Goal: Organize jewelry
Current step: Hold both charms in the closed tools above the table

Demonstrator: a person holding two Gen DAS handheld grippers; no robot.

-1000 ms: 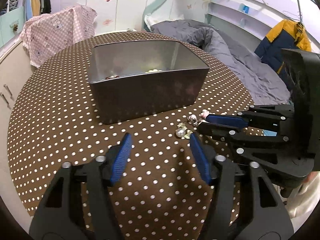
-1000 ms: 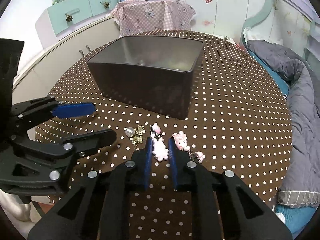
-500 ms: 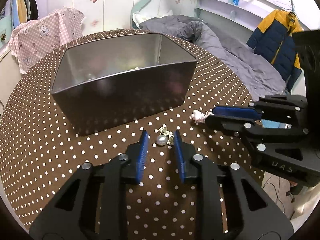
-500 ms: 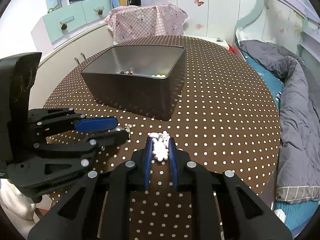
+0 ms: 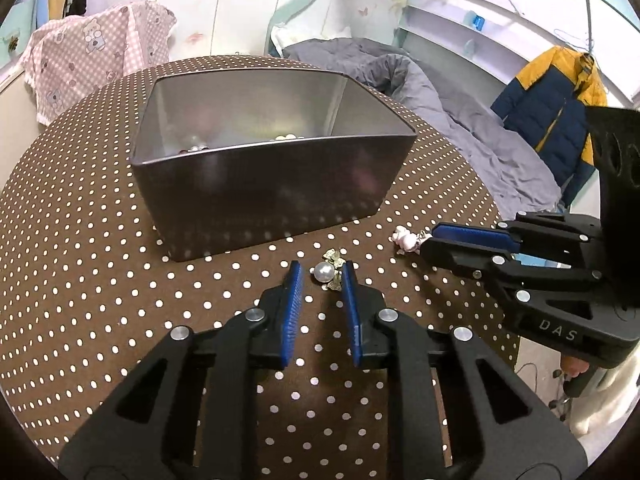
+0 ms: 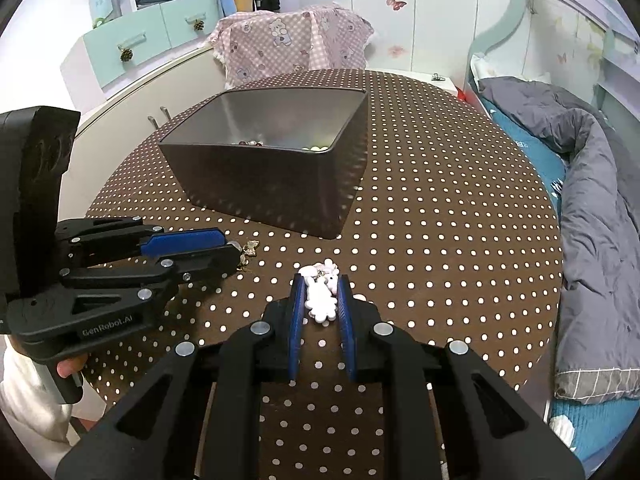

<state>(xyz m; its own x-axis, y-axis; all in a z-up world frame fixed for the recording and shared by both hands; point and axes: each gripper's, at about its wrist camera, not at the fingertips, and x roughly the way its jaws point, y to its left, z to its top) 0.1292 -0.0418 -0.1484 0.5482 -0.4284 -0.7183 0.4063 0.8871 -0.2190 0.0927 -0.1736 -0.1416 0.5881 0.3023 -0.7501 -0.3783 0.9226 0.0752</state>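
A dark metal tin (image 5: 272, 200) (image 6: 256, 184) stands on the brown dotted table (image 5: 80, 280), with beads (image 5: 286, 137) on its floor. In front of it lies a pearl earring (image 5: 324, 271) with gold leaves (image 6: 252, 246). My left gripper (image 5: 321, 268) (image 6: 230, 246) straddles it with its jaws closing. The right pad (image 5: 347, 280) touches the leaves, and a gap remains beside the pearl. My right gripper (image 6: 321, 280) (image 5: 431, 239) is shut on a pink-white bunny charm (image 6: 318, 300) (image 5: 404, 237). A second charm piece (image 6: 330, 270) sticks out at its tips.
A bed with a grey duvet (image 6: 592, 184) runs along the table's right side. A chair under pink cloth (image 6: 292, 48) and a cabinet (image 6: 132, 48) stand behind the tin. The table's edge (image 6: 532, 360) is close to my right gripper. A hand (image 6: 66, 368) holds the left gripper's handle.
My left gripper's jaws have narrowed from wide apart to just around the pearl earring, which now sits between its tips. The right gripper stays shut on the bunny charm; the second charm has left the table.
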